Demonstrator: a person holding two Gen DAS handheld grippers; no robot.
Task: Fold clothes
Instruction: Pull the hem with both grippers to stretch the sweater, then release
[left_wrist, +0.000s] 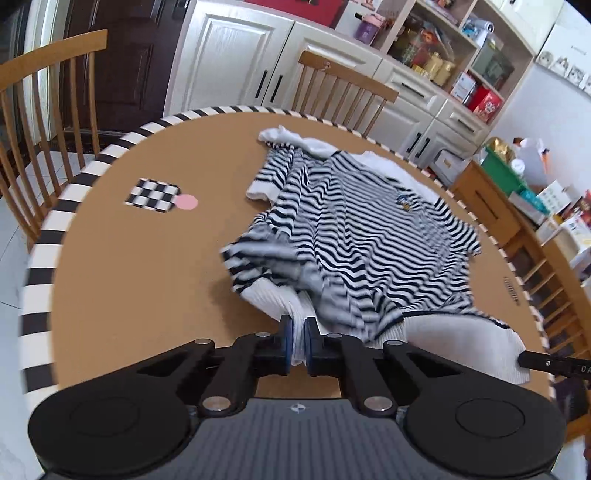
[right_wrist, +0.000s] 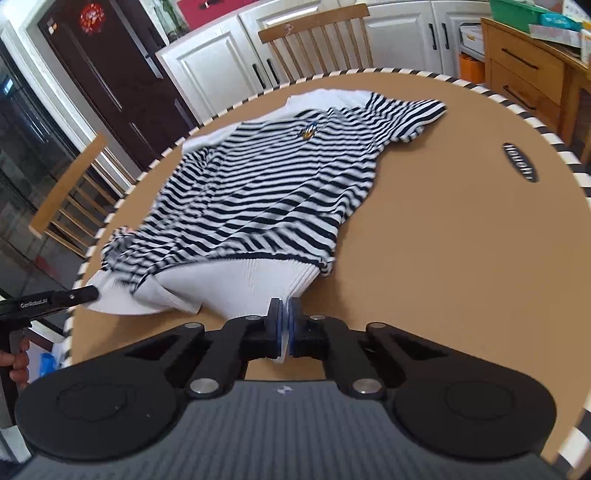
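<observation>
Green bin (left_wrist: 504, 173) packed with boxes beside round table (left_wrist: 129, 258); both claws (left_wrist: 299, 341) (right_wrist: 284, 328) pinching striped sweater (left_wrist: 351, 236) hem.

Left gripper (right_wrist: 55, 297) side, right wrist view: white print reads "GenRobot.AI".
Right gripper (left_wrist: 554, 363) edge, left wrist view: just "DA", then it's cut off.
Oval black label (right_wrist: 520, 161) on table: lettering there, too skewed to read.
</observation>
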